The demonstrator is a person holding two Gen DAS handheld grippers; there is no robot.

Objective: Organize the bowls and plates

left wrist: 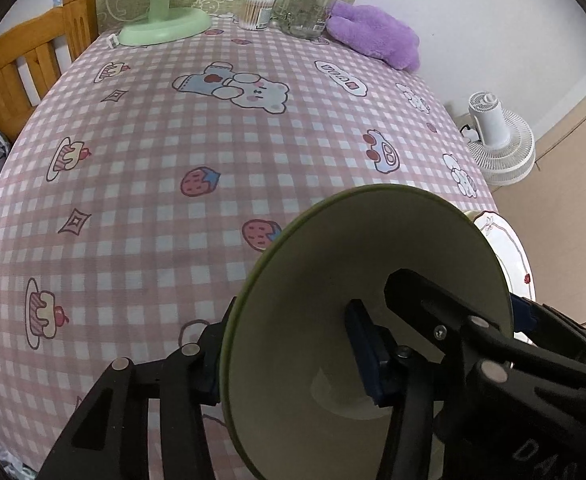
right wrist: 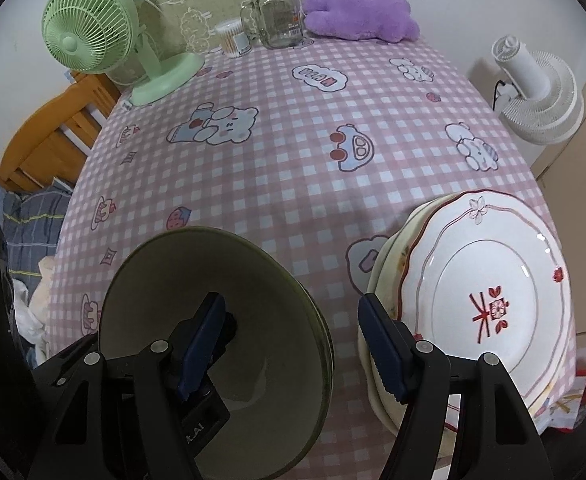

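While left tongs (left wrist: 289, 364) clamp green bowl (left wrist: 357, 264) rim, right tongs (right wrist: 293, 344) gape wide, beside plate stack (right wrist: 489, 280).

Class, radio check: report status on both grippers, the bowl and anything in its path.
Left gripper shut on green bowl, rim pinched, bowl tilted above the table. Right gripper open, empty. Plate stack at right table edge; no obstacle seen between.
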